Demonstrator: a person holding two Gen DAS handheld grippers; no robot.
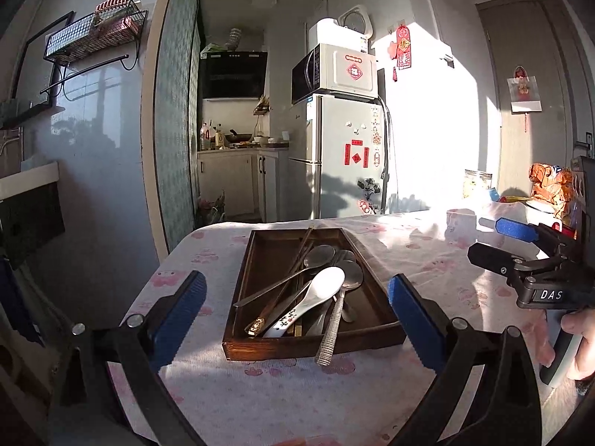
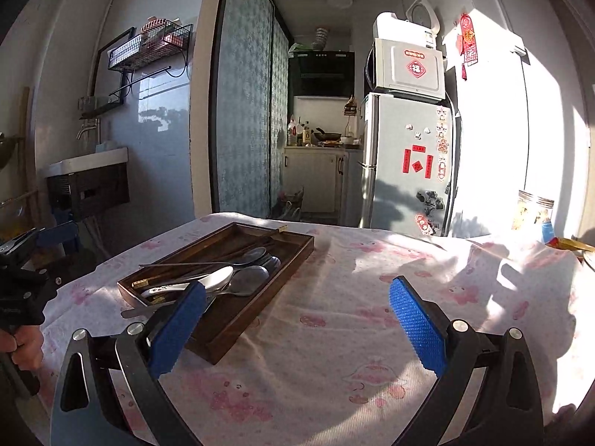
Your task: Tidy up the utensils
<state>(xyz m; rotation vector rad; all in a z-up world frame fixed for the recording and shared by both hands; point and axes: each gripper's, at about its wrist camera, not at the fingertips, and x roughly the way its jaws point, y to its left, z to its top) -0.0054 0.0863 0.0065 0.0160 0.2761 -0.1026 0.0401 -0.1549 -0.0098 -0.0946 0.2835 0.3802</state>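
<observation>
In the left wrist view we see the wooden tray (image 1: 260, 260) at the centre of the frame, standing on the table (image 1: 409, 260) with its pink-patterned cloth. The utensils lie heaped in the tray's right half: a white ceramic spoon (image 1: 316, 293) on top, metal spoons (image 1: 319, 254) beneath it, dark chopsticks (image 1: 303, 245) running to the tray's far rim, and a textured metal handle (image 1: 331, 334) that sticks out over the near rim.

Our left gripper (image 1: 297, 319) frames the tray's near end in the lower part of the picture, its blue pads wide apart with nothing between them. Our right gripper (image 2: 297, 319) fills the bottom of its own view over bare cloth, jaws spread wide and empty; there the tray (image 2: 290, 260) sits left of centre, partly behind the left pad. A hand (image 1: 580, 342) grips the right gripper's handle at the right edge of the left view.
</observation>
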